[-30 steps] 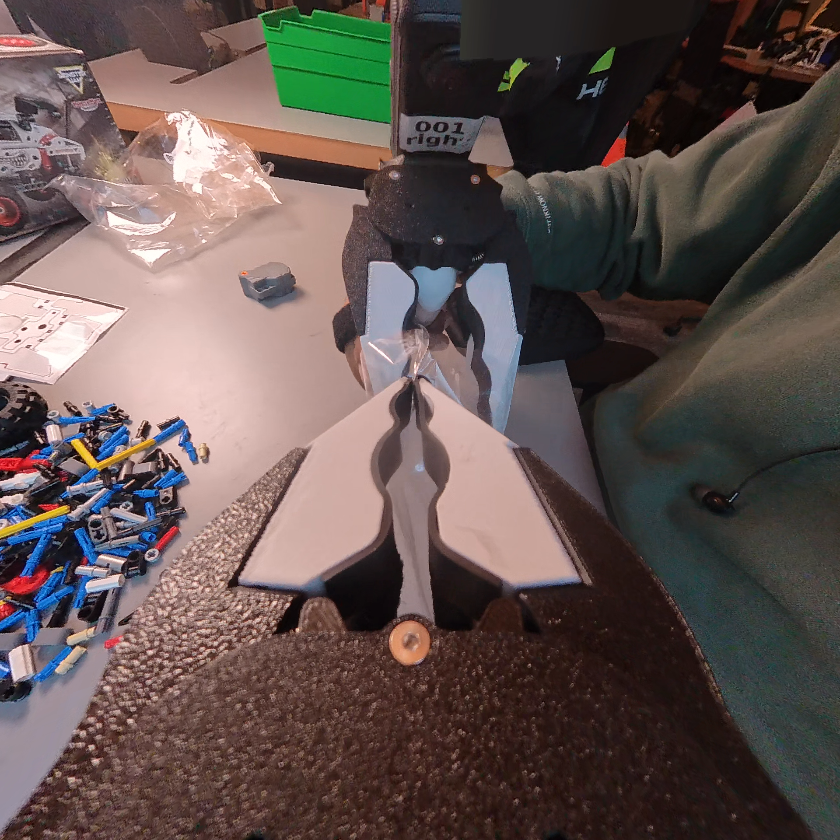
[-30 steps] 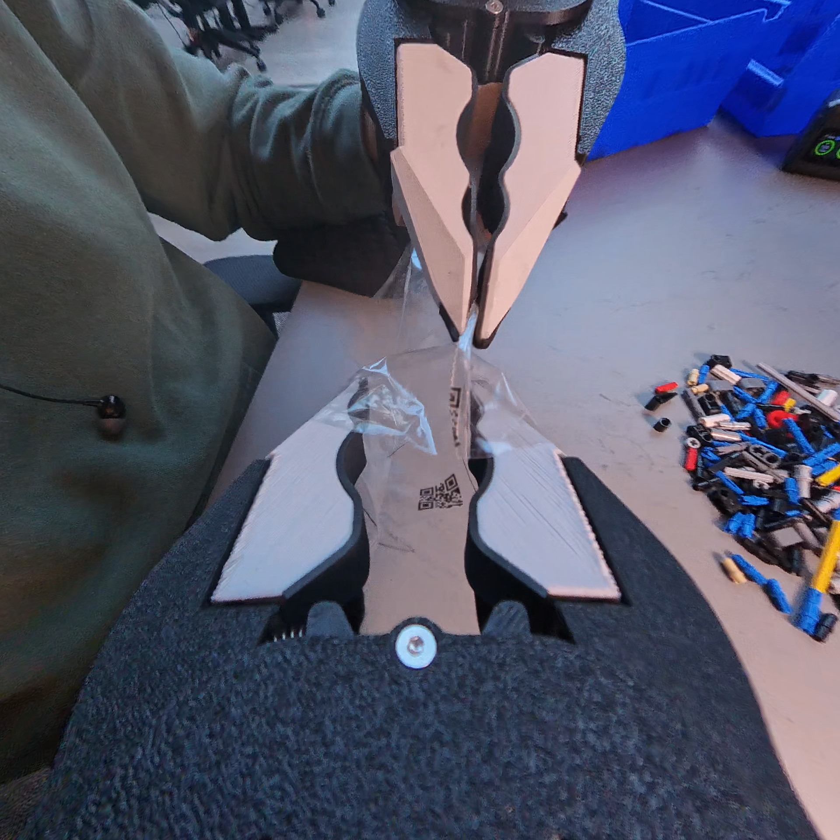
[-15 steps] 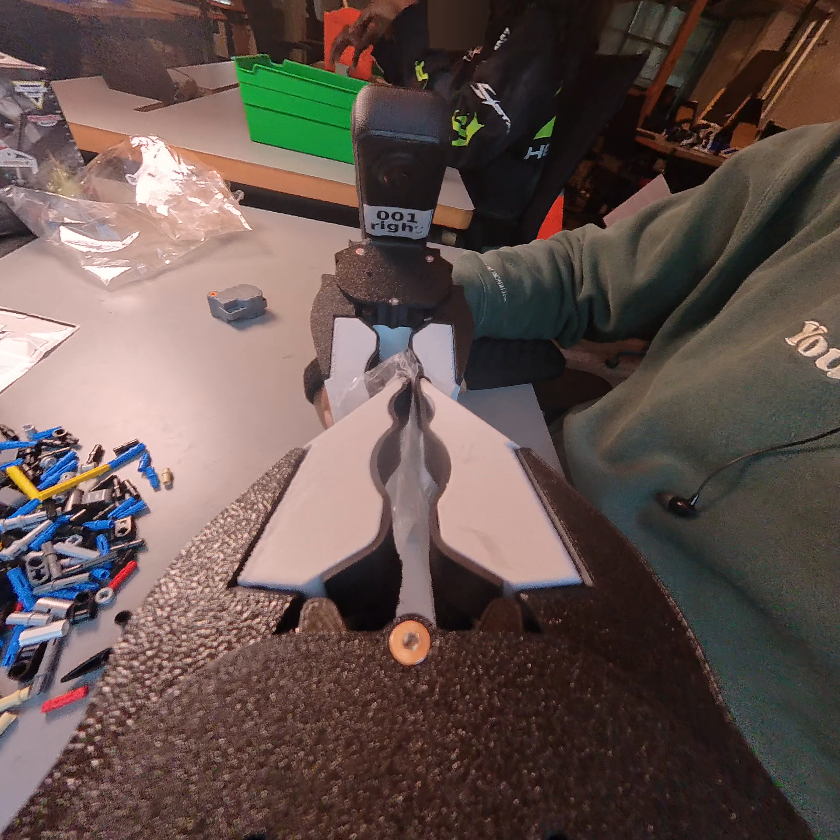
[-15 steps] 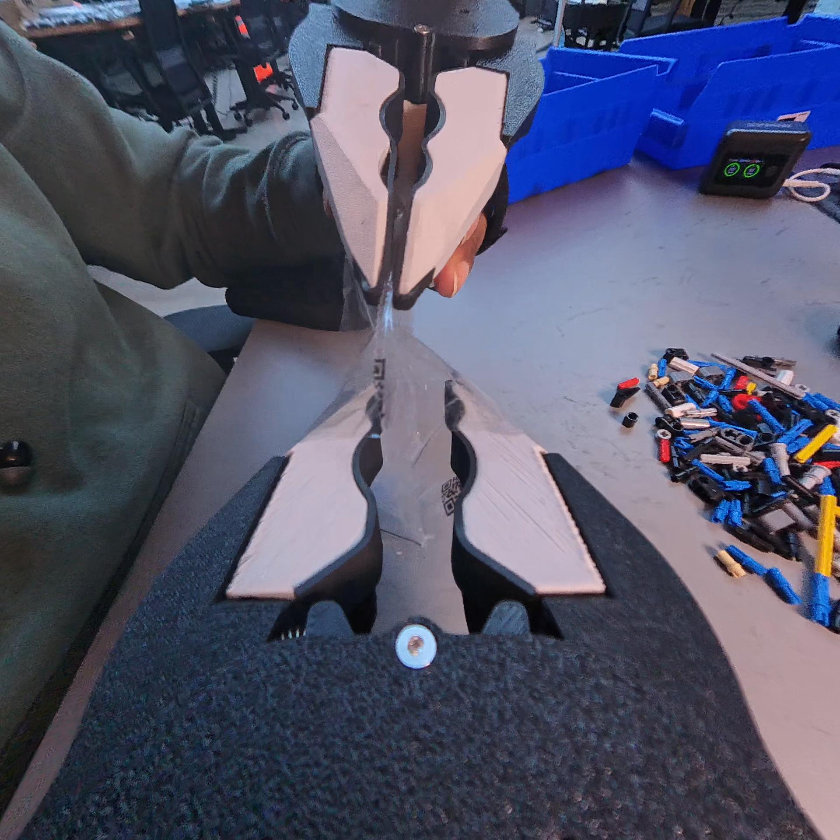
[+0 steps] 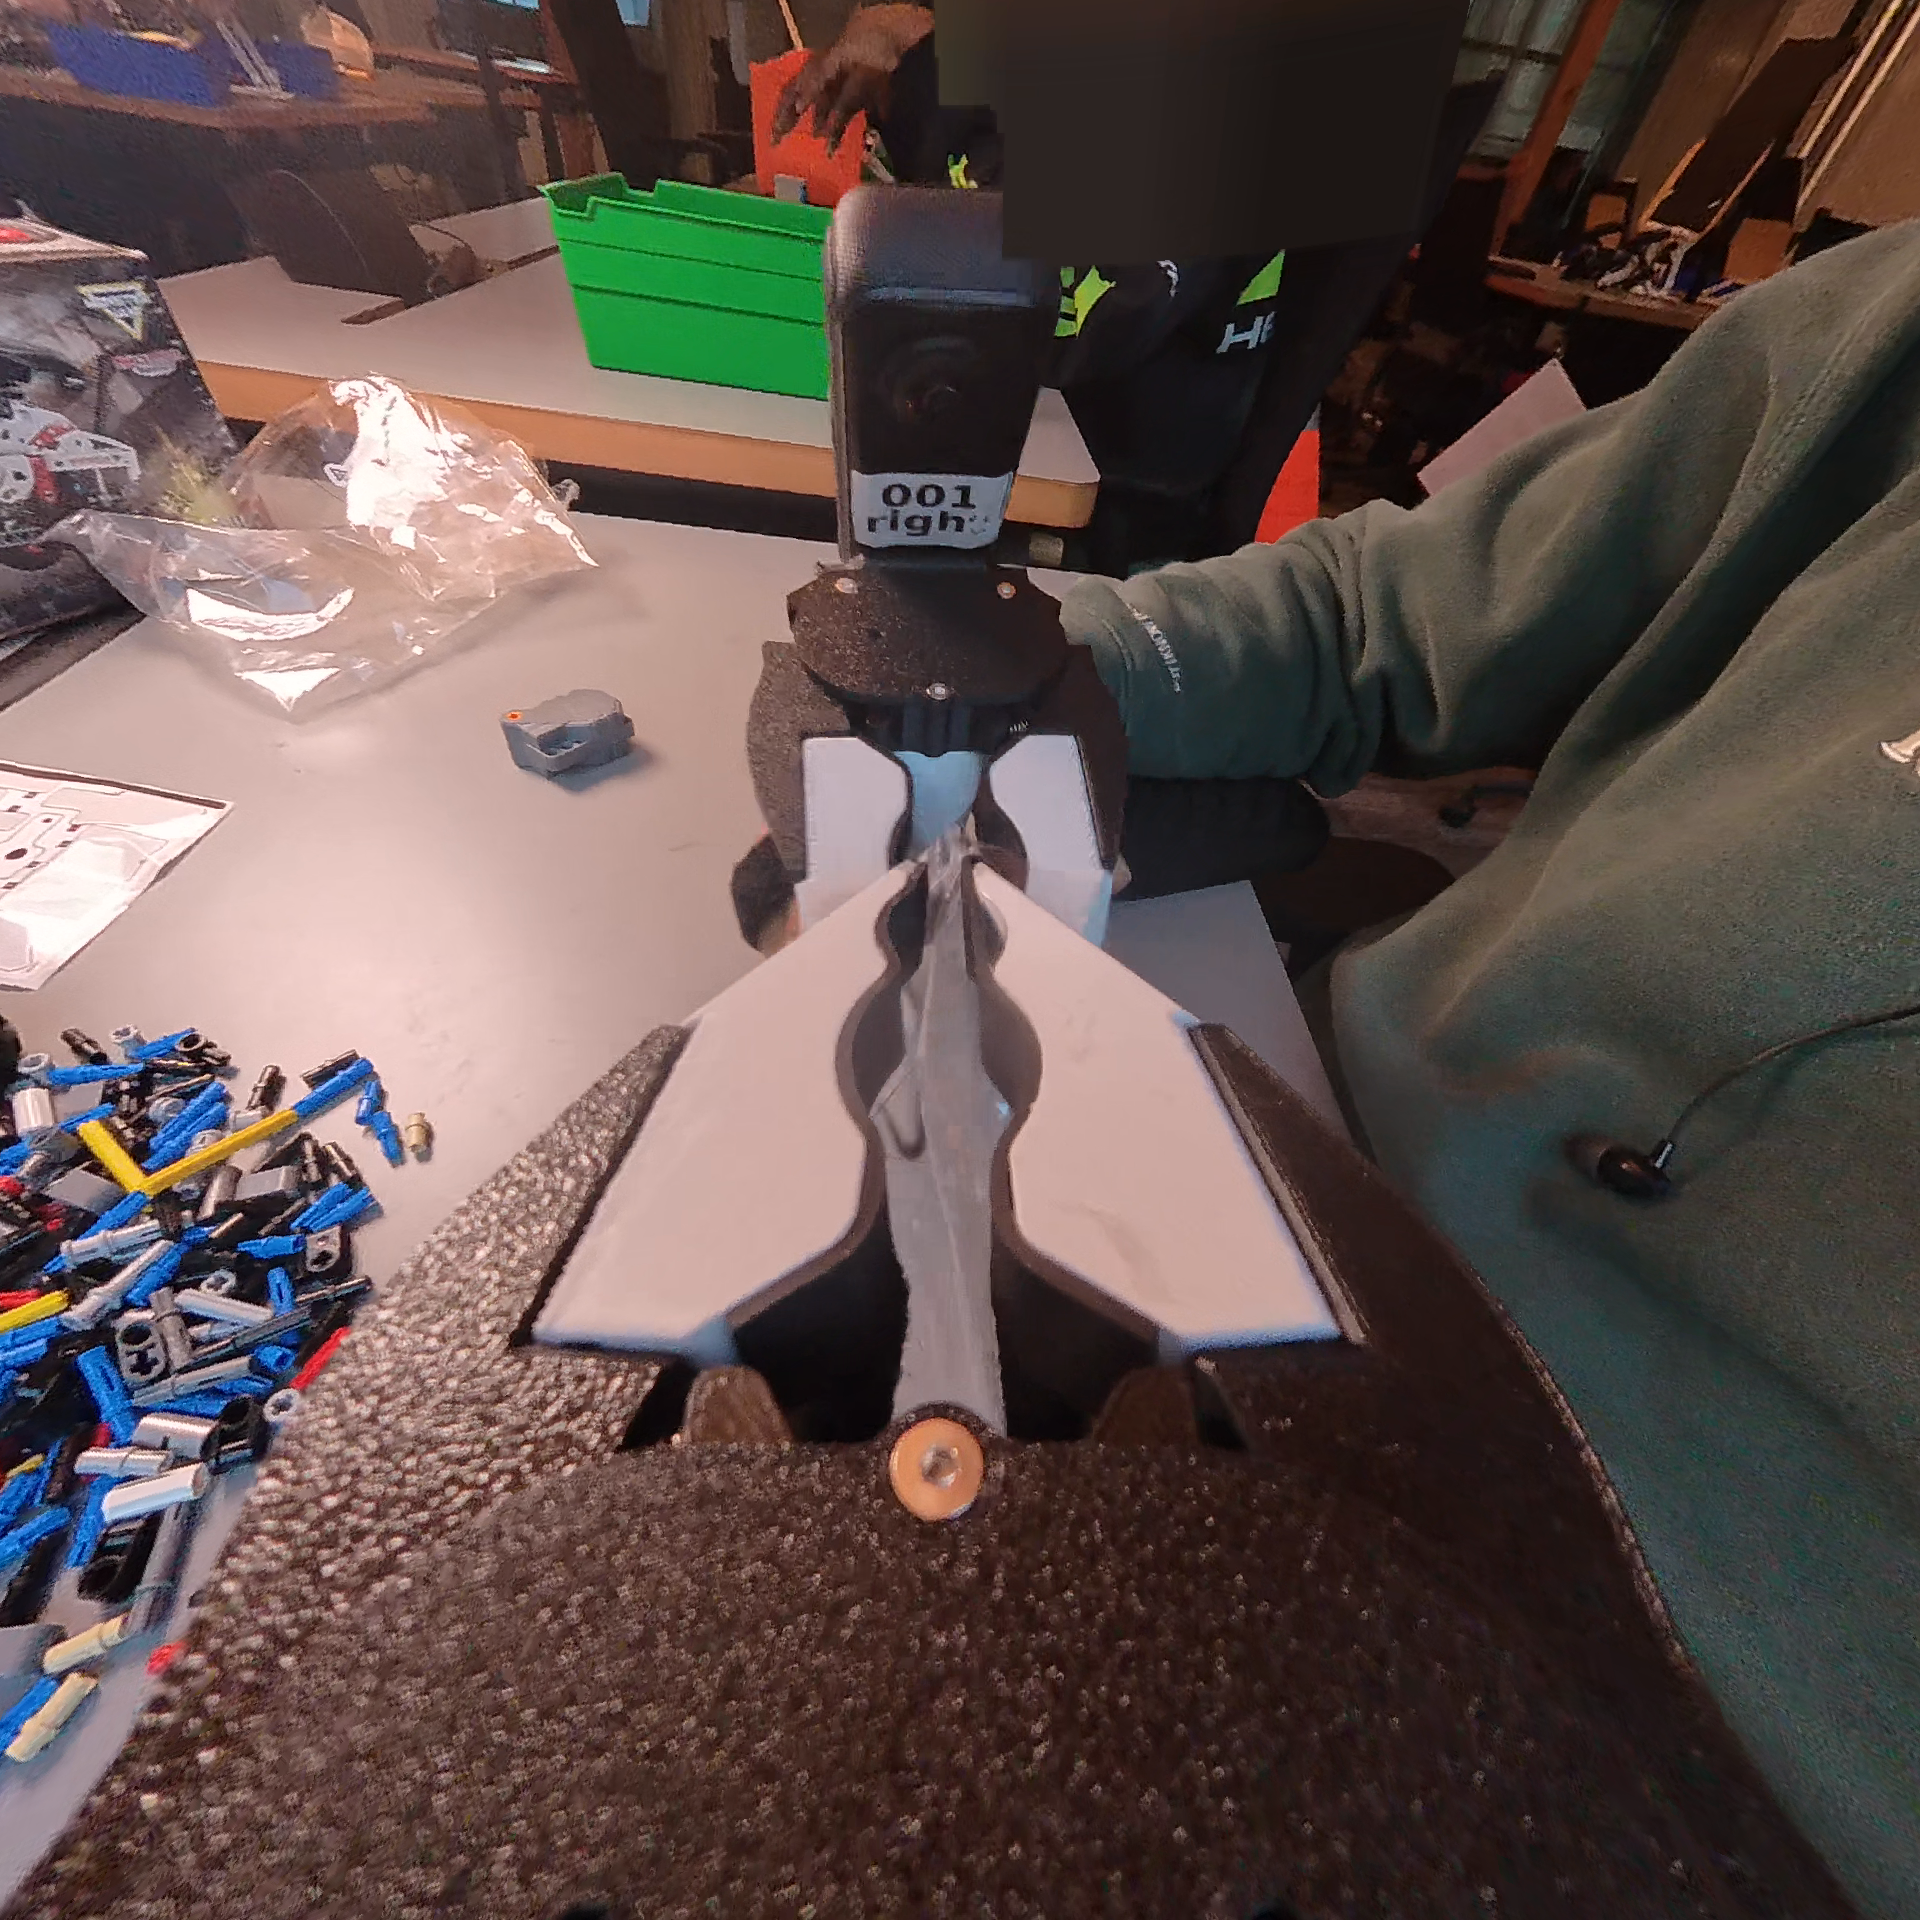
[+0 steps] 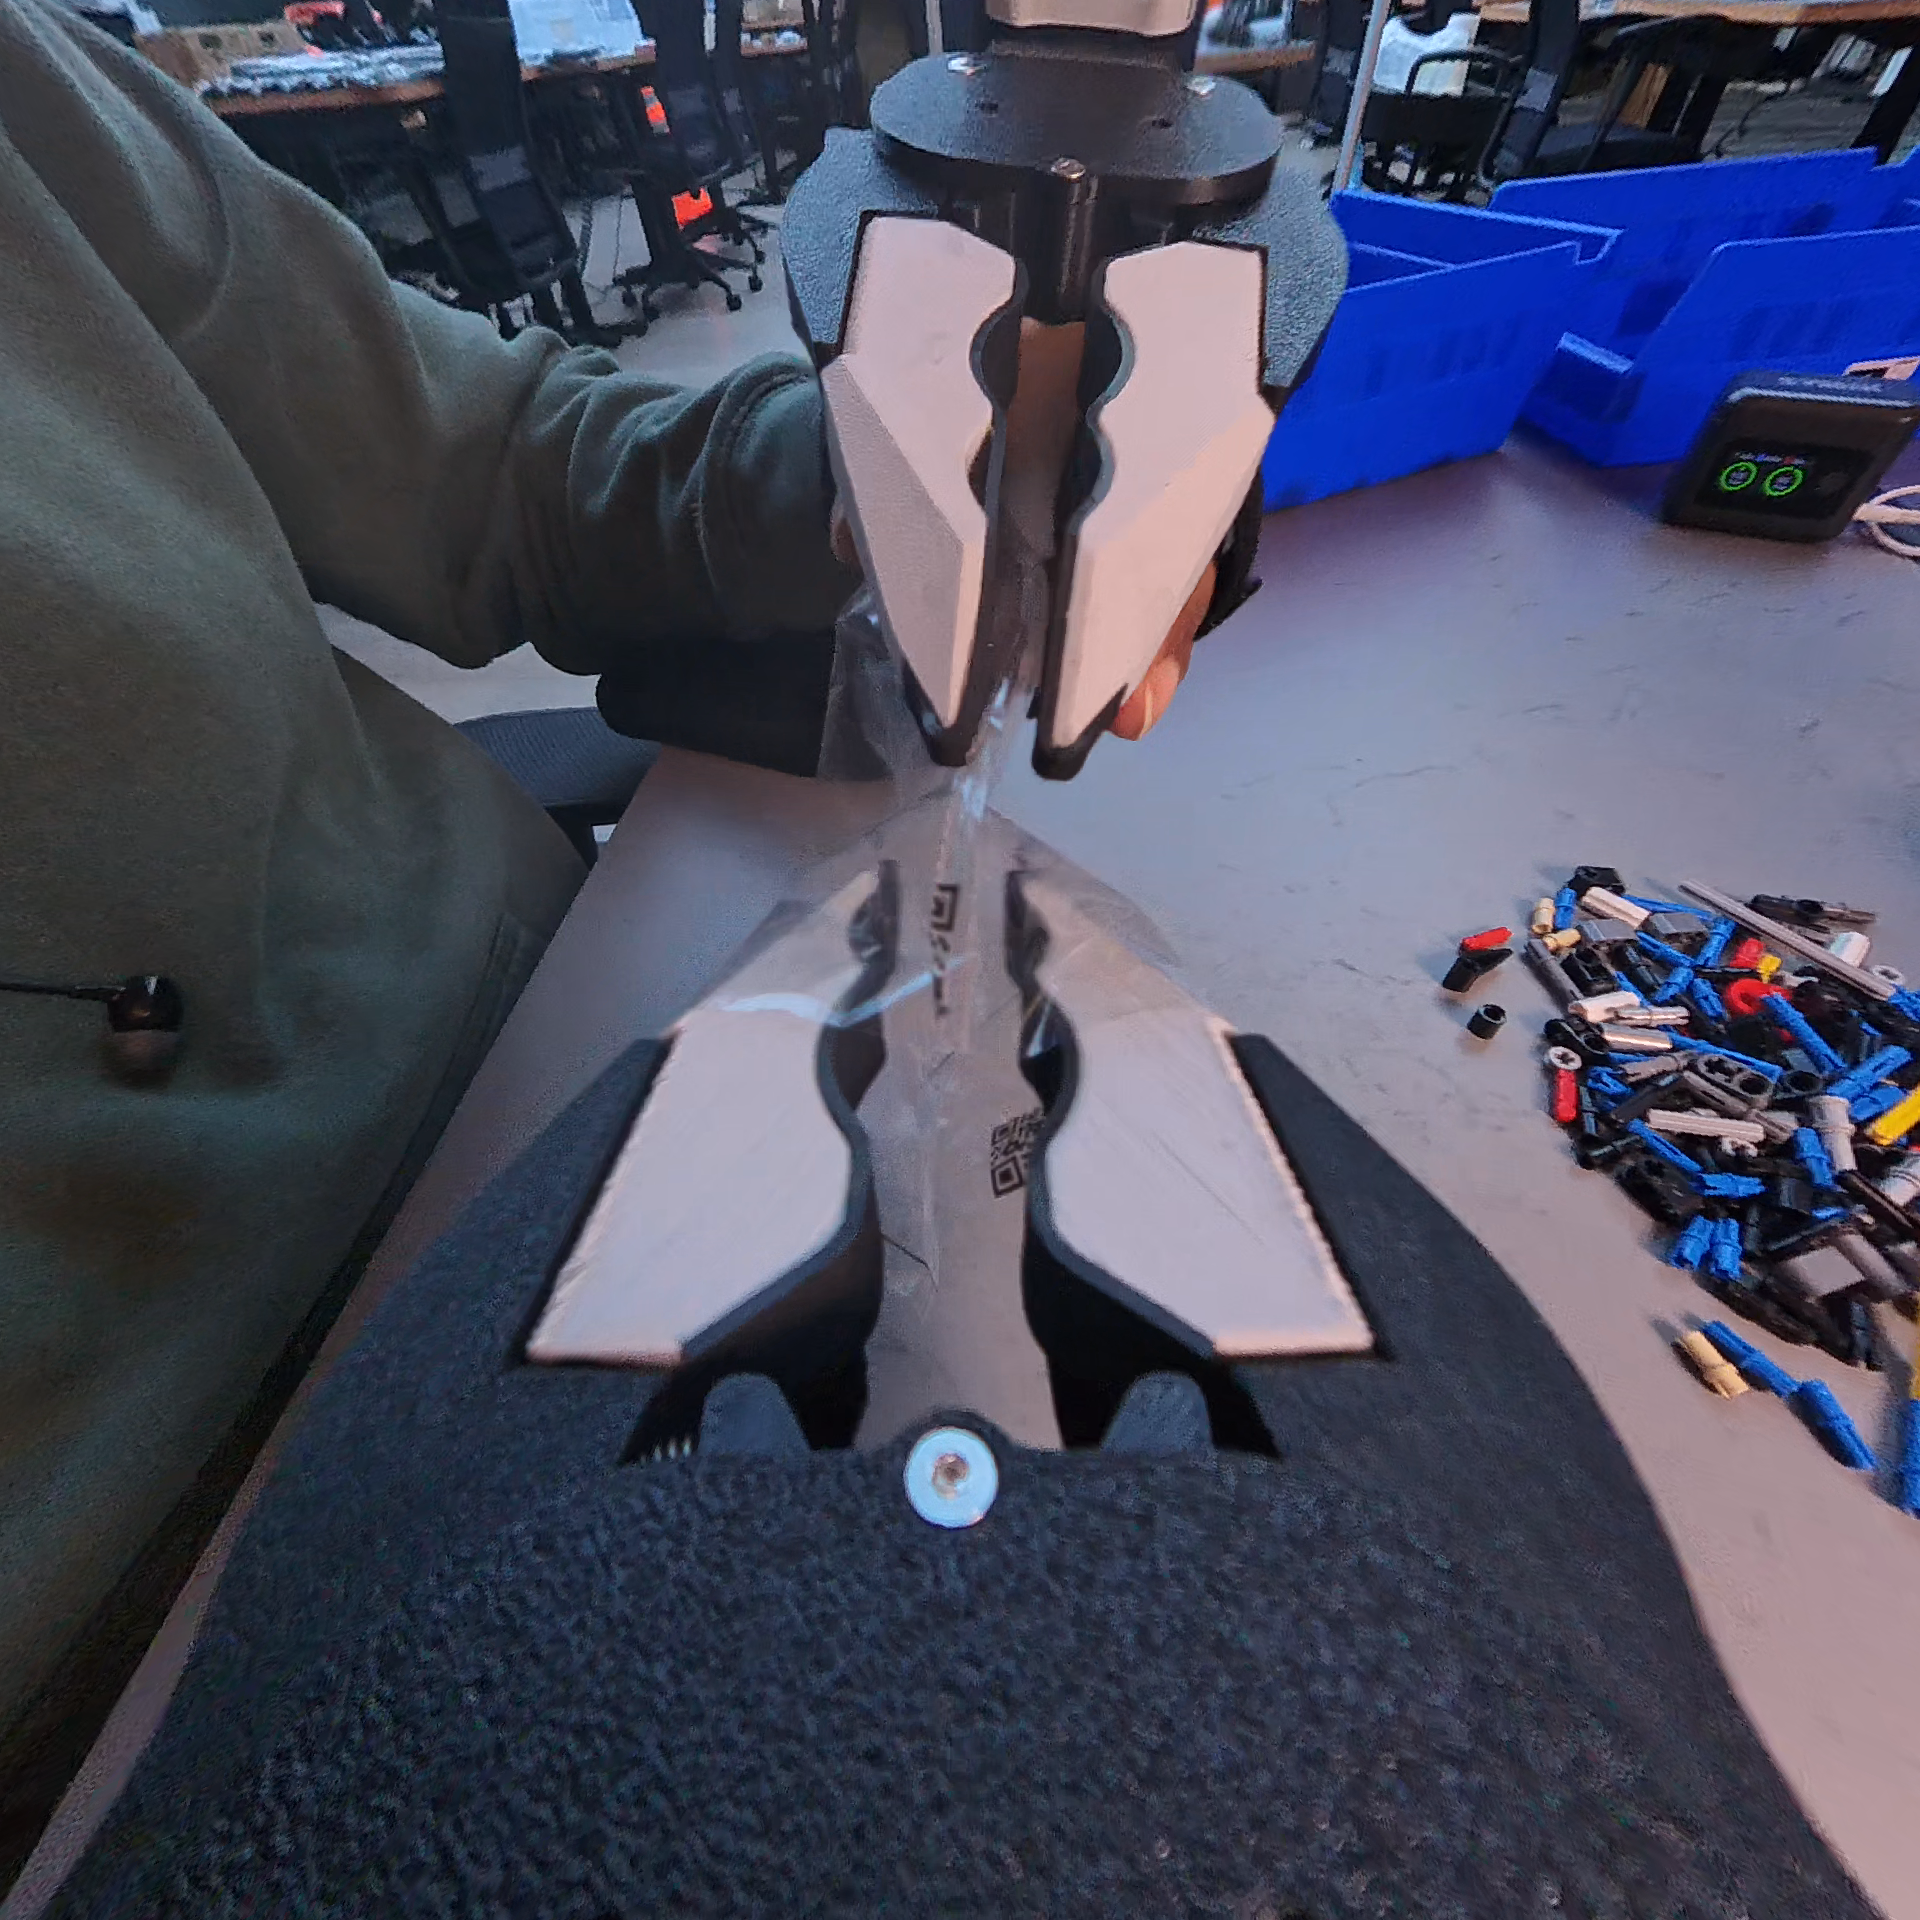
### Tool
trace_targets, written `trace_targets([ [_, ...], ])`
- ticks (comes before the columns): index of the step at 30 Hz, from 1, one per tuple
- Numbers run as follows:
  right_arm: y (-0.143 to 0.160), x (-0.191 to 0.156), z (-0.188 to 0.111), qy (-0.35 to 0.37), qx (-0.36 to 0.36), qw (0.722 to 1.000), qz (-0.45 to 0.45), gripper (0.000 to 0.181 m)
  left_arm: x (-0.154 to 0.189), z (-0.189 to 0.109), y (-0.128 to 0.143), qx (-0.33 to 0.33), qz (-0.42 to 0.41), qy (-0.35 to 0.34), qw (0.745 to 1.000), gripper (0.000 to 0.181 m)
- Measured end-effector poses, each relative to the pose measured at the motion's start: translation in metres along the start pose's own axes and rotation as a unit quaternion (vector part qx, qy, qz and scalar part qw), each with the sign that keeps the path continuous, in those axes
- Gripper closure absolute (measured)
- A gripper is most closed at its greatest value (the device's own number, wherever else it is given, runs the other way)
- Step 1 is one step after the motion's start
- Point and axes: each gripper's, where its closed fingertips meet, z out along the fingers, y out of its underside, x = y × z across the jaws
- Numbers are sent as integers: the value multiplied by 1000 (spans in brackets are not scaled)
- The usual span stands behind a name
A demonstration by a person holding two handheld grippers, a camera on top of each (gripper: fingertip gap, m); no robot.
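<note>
Left gripper (image 5: 940, 894) is clamped on one end of a thin, clear, crinkly plastic bag (image 6: 961, 997), its fingers pinched nearly together. The right gripper (image 6: 943, 883) faces it tip to tip and holds the other end, with its jaws narrow but a slit showing. The film is drawn taut between the two, above the grey table (image 6: 1455, 707), so a steady, even pull apart with both grips kept tight looks best. A pile of small blue, black and grey plastic building pieces (image 6: 1756, 1091) lies to the right gripper's right.
</note>
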Motion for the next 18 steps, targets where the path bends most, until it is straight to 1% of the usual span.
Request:
trace_targets([
  [1, -1, 5, -1, 13, 12, 1000, 0, 181, -3, -1, -2, 6, -1, -8, 1000, 172],
  [5, -8, 10, -7, 17, 48, 999, 15, 181, -18, -11, -6, 25, -20, -38, 999, 156],
  [7, -19, 10, -14, 5, 87, 995, 39, 181, -26, -20, -8, 39, -28, -50, 998, 145],
  [10, -33, 18, -32, 5, 142, 987, 70, 181, -30, -42, -17, 71, -47, -41, 996, 135],
  [12, -39, 25, -45, 9, 168, 982, 92, 181, -29, -54, -14, 71, -66, -17, 995, 134],
  [13, -36, 28, -47, 18, 160, 983, 91, 181, -29, -58, -8, 63, -75, -4, 995, 137],
  [14, -29, 30, -45, 27, 134, 987, 83, 181, -28, -59, 2, 45, -83, 9, 995, 143],
  [16, -7, 33, -39, 49, 66, 995, 57, 181, -27, -57, 31, -20, -91, 21, 995, 146],
  [18, 9, 34, -36, 61, 26, 997, 46, 181, -31, -54, 58, -81, -86, 7, 993, 145],
])
